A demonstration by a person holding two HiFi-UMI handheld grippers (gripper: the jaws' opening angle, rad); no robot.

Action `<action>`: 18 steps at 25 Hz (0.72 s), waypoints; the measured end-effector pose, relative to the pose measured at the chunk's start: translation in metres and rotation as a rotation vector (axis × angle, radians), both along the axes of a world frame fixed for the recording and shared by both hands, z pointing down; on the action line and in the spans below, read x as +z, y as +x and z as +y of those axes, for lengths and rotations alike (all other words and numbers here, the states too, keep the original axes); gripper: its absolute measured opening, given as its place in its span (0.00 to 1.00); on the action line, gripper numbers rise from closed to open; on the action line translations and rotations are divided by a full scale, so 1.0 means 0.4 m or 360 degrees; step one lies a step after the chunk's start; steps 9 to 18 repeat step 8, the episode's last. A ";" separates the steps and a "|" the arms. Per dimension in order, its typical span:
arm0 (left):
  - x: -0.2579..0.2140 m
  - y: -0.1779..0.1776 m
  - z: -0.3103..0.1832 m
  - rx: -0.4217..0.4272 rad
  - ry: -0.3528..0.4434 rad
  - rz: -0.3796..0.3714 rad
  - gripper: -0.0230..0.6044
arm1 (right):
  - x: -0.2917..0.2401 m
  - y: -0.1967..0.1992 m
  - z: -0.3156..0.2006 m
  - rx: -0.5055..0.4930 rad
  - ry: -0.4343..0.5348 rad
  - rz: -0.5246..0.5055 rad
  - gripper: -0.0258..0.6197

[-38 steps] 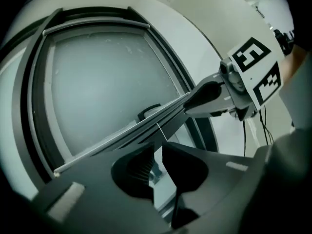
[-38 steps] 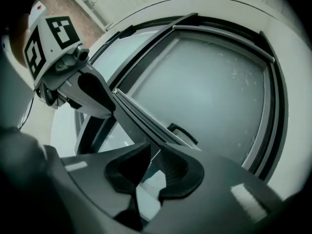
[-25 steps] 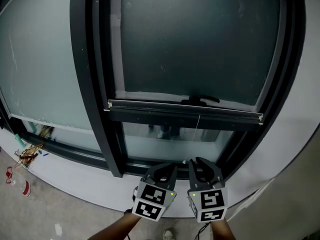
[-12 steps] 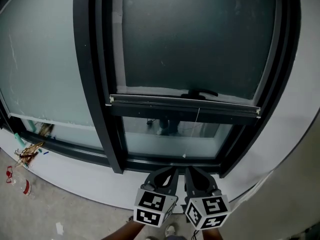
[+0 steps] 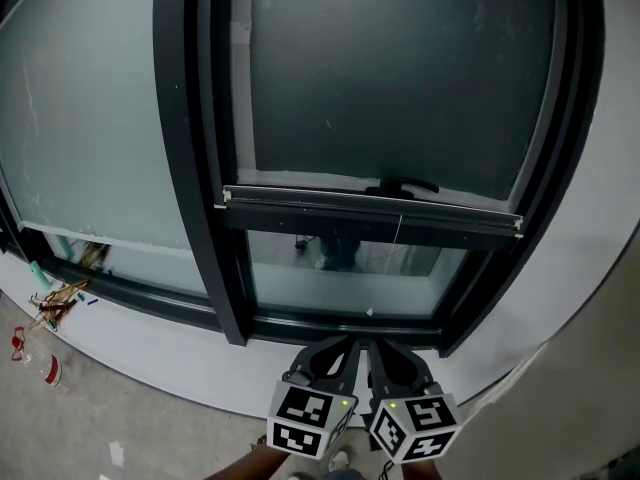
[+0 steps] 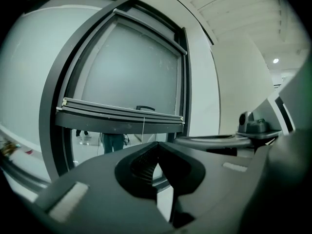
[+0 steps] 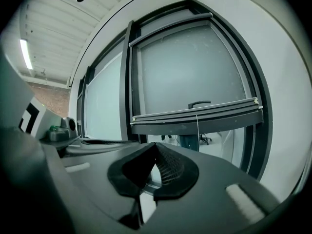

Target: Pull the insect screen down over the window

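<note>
My left gripper (image 5: 343, 350) and right gripper (image 5: 380, 352) sit together over the white sill (image 5: 150, 353), jaws closed on nothing. The insect screen bar (image 5: 370, 211) hangs partway down the dark window frame (image 5: 190, 168). Litter (image 5: 55, 306) lies at the floor's (image 5: 90, 418) left edge.

Scattered litter (image 5: 52, 306) lies on the concrete floor (image 5: 110, 418) at left.

We see our right gripper (image 7: 155, 149) with both jaws pressed together and nothing between them. Beyond it is the window (image 7: 127, 82) in its dark frame. The bottom bar (image 7: 195, 116) of the insect screen sits partway down. A handle (image 7: 200, 103) is just above the bar, and a thin cord (image 7: 197, 129) hangs below it.
</note>
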State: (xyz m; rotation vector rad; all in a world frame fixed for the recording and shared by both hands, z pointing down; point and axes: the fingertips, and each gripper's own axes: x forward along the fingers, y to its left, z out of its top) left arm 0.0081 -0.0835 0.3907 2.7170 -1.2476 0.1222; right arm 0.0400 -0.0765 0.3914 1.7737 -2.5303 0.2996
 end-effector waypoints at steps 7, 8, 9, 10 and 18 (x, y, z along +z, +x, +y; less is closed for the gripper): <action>0.012 0.017 0.003 0.0021 0.0012 0.0019 0.06 | 0.023 0.017 -0.002 0.0010 -0.0004 0.0002 0.05; 0.015 0.020 0.002 0.0020 0.0012 0.0022 0.06 | 0.026 0.023 -0.003 0.0010 -0.0003 0.0000 0.05; 0.015 0.020 0.002 0.0020 0.0012 0.0022 0.06 | 0.026 0.023 -0.003 0.0010 -0.0003 0.0000 0.05; 0.015 0.020 0.002 0.0020 0.0012 0.0022 0.06 | 0.026 0.023 -0.003 0.0010 -0.0003 0.0000 0.05; 0.015 0.020 0.002 0.0020 0.0012 0.0022 0.06 | 0.026 0.023 -0.003 0.0010 -0.0003 0.0000 0.05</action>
